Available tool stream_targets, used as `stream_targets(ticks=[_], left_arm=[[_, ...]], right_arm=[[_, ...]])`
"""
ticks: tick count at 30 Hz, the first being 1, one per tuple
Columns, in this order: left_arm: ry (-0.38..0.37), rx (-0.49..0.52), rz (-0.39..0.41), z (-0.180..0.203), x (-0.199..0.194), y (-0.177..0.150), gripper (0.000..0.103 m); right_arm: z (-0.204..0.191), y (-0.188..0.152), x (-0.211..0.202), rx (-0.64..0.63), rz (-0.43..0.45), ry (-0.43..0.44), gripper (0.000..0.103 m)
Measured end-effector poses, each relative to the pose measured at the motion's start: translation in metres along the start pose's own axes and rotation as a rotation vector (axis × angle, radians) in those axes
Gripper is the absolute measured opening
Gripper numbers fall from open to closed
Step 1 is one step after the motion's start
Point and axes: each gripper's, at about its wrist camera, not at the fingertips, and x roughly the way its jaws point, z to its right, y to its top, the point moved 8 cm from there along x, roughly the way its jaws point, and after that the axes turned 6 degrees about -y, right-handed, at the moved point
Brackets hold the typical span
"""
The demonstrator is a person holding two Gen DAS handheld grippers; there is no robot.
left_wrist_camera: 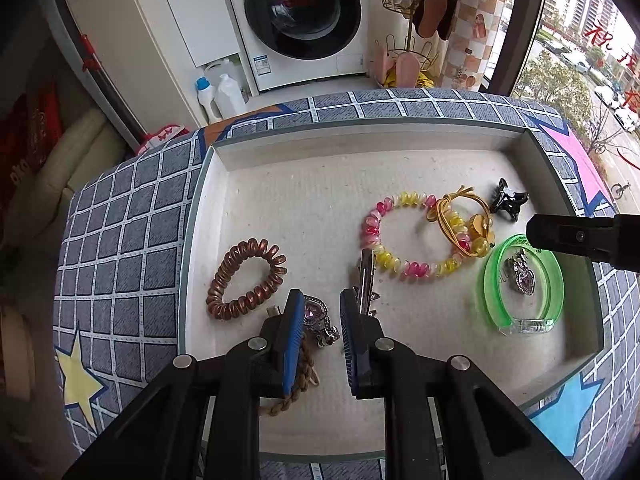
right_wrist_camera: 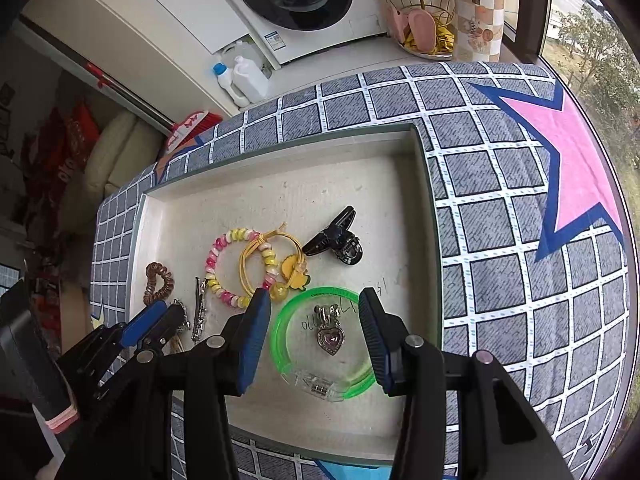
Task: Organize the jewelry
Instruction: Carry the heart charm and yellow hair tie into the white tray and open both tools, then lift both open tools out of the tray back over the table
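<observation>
While both grippers' fingers gape empty, the tray point(right_wrist_camera: 430, 208) wall stands near the green bangle point(right_wrist_camera: 280, 332).

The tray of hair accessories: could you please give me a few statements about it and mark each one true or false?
1. The heart pendant lies inside the green bangle. True.
2. The right gripper is shut on the bangle. False: its jaws stand open on either side of it.
3. The black claw clip lies inside the pink-and-yellow spiral tie. False: it lies apart, beside it.
4. The copper spiral tie lies left of the left gripper. True.
</observation>
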Motion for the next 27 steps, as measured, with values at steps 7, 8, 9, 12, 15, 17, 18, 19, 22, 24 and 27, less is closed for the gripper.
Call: stream_targets(ticks=[7, 8, 9, 12, 15, 17, 18, 19, 22, 24, 27], left_arm=[[0.000, -0.024, 0.059, -0.001, -0.019, 0.007, 0.103], [-0.001, -0.024, 0.056, -0.001, -0.019, 0.007, 0.103], [0.000, -0.025, 0.055, -0.001, -0.021, 0.007, 0.103], [0.004, -0.025, 0.052, -0.002, -0.024, 0.004, 0.103], [0.011, -0.026, 0.048, -0.005, -0.027, 0.000, 0.103], [0.018, -0.029, 0.043, -0.007, -0.028, -0.005, 0.103], [0.019, -0.032, 0.040, -0.008, -0.029, -0.007, 0.103], [0.020, -0.035, 0.035, -0.010, -0.029, -0.009, 0.103], [0.022, -0.046, 0.028, -0.013, -0.031, -0.015, 0.103], [0.024, -0.050, 0.023, -0.014, -0.034, -0.019, 0.103], [0.021, -0.055, 0.020, -0.016, -0.039, -0.024, 0.103]], right_arm=[[0.007, -0.002, -0.009, 0.011, 0.009, -0.005, 0.050], [0.007, -0.002, -0.009, 0.009, 0.009, -0.011, 0.050], [0.008, -0.002, -0.010, 0.007, 0.010, -0.017, 0.050], [0.008, -0.006, -0.012, 0.006, 0.006, -0.027, 0.050], [0.007, -0.011, -0.012, -0.012, 0.002, -0.042, 0.051], [0.005, -0.014, -0.013, -0.025, 0.000, -0.050, 0.061], [0.004, -0.015, -0.013, -0.032, -0.001, -0.052, 0.062], [0.004, -0.017, -0.014, -0.038, -0.003, -0.056, 0.062], [0.002, -0.023, -0.013, -0.043, -0.019, -0.059, 0.064], [0.002, -0.027, -0.013, -0.044, -0.027, -0.060, 0.069], [0.001, -0.032, -0.013, -0.049, -0.039, -0.065, 0.070]])
